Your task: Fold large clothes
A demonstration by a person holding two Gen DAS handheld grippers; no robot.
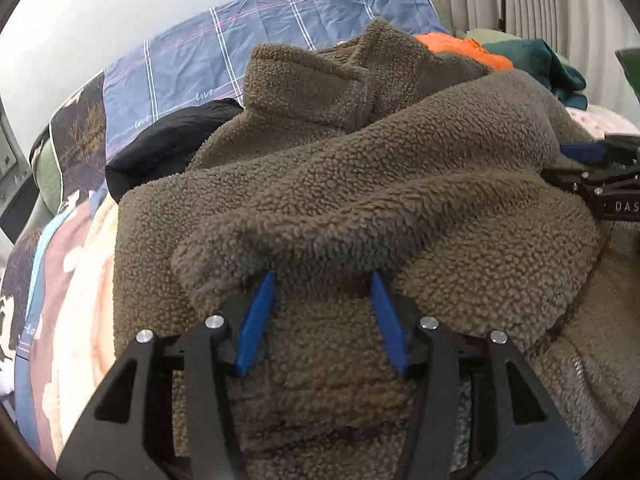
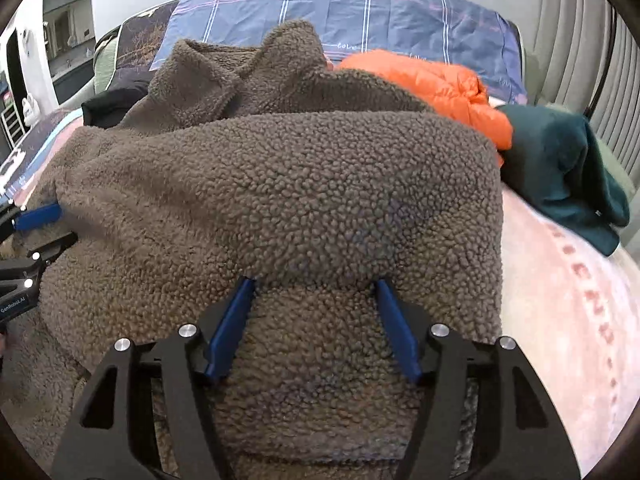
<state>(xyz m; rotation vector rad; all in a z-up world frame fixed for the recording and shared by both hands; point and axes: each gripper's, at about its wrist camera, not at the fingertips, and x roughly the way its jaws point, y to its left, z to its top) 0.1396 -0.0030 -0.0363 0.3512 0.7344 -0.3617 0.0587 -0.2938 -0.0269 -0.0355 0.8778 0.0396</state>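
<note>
The brown fleece jacket point(image 1: 360, 168) looked thick, soft and bulky; both the left gripper point(image 1: 322, 280) and right gripper point(image 2: 314, 284) stood open, pads clear, at its near folded edge, the best hold.

The tips of the left gripper point(image 1: 322, 276) sink under a folded edge of the brown fleece jacket point(image 1: 360, 168), so whether they touch cloth cannot be told. The right gripper point(image 2: 314, 280) has its tips covered the same way. The fleece hides most of the black garment point(image 1: 172, 140) and part of the orange jacket point(image 2: 432, 80). In the left wrist view the right gripper is cut off by the picture's edge. The bed point(image 2: 560, 300) under the fleece is hidden.
</note>
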